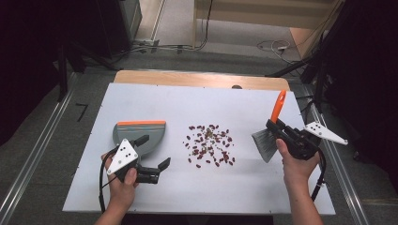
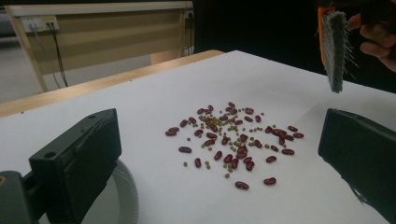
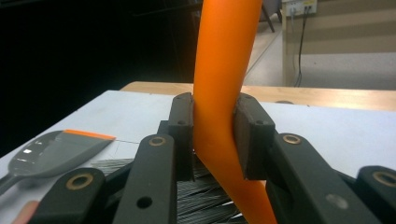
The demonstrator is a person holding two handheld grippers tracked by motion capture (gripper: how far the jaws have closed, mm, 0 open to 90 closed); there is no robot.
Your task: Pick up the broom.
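Red and small green beans (image 1: pixel 210 145) lie scattered mid-board on the white board (image 1: pixel 197 105); in the left gripper view the beans (image 2: pixel 231 140) lie ahead between the jaws. A grey dustpan (image 1: pixel 141 133) with an orange lip rests left of them. My left gripper (image 1: pixel 154 151) stands open just in front of the dustpan, holding nothing. My right gripper (image 1: pixel 275 127) is shut on the orange handle (image 3: pixel 219 126) of a brush (image 1: pixel 265 142), whose grey bristles hang above the board right of the beans. The brush (image 2: pixel 334 46) hangs at the upper right of the left gripper view.
The board lies on a wooden table (image 1: pixel 202 78) whose far edge shows beyond it. Cables (image 1: pixel 187 47) run over the floor behind. Metal rails (image 1: pixel 33 154) flank both sides, and dark equipment (image 1: pixel 356 56) stands close at the right.
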